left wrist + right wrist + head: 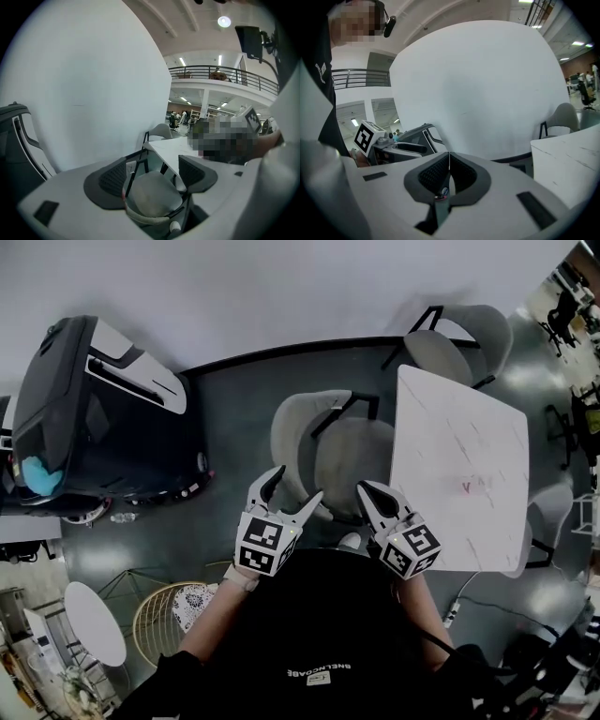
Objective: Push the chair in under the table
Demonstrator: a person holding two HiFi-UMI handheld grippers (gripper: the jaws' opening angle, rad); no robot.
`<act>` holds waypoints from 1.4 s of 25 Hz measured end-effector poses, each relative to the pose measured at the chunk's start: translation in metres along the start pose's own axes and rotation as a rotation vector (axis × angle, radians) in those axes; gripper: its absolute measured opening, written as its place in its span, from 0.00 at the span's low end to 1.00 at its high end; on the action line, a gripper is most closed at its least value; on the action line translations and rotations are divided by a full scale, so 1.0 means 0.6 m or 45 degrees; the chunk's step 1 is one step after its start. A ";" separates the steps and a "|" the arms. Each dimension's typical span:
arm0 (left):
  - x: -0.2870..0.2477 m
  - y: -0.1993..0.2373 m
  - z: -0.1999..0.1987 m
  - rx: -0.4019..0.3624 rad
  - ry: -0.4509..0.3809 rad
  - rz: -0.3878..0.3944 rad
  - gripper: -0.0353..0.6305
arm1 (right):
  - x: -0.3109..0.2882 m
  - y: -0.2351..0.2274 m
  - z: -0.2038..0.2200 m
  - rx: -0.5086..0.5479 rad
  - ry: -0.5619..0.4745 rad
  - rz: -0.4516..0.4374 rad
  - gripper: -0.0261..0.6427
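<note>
- Your left gripper (293, 488) is released: its two ribbed dark pads (112, 177) stand apart with nothing clamped between them.
- Your right gripper (367, 493) is clenched: its pads meet along one thin seam and hold nothing.
- Each gripper carries one white cube with black square markers at its wrist end. That makes two grippers and two cubes.
- The chair (349, 463) lies just ahead of both grippers. In the left gripper view its rounded seat fills the gap between the open pads, with the curved rim of the backrest low in that gap. Whether a pad touches the rim cannot be told.
- In the head view the left fingertips overlap the backrest, and the closed right tip sits over the seat's near edge.
- The chair is a grey padded shell on a thin black metal frame. Its seat reaches the near edge of the table (459, 456) and its backrest stands clear of the top.
- There is one table, with a flat, square white top with faint marble veining.
- Two more grey chairs of the same make stand at the table, one at the far side (459, 338) and one at the right (548, 517). That makes three in all.
- To your left stands one large black machine (89, 418) with white panels, on a dark glossy floor (234, 399).
- Beyond it all rises a plain white curved wall (234, 287).
</note>
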State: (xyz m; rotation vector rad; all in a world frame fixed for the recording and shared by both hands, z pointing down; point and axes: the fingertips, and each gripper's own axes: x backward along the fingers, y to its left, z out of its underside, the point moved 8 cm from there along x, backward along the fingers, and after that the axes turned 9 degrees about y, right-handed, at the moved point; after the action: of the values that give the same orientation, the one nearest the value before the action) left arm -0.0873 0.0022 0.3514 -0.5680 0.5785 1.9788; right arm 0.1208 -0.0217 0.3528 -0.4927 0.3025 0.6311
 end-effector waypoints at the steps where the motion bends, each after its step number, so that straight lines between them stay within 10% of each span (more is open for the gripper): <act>1: 0.003 -0.003 -0.005 -0.005 -0.008 0.004 0.59 | -0.002 -0.001 -0.001 -0.004 -0.004 -0.001 0.06; 25: 0.005 -0.002 -0.055 0.076 -0.147 0.075 0.43 | 0.007 -0.006 -0.041 0.047 -0.066 -0.022 0.06; 35: 0.019 0.014 -0.043 0.130 -0.196 0.086 0.14 | 0.000 0.003 -0.039 0.055 -0.054 -0.044 0.06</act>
State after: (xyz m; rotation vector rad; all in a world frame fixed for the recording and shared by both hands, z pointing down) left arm -0.0958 -0.0095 0.3258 -0.3334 0.6058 2.0225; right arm 0.1168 -0.0324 0.3325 -0.4419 0.2660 0.5994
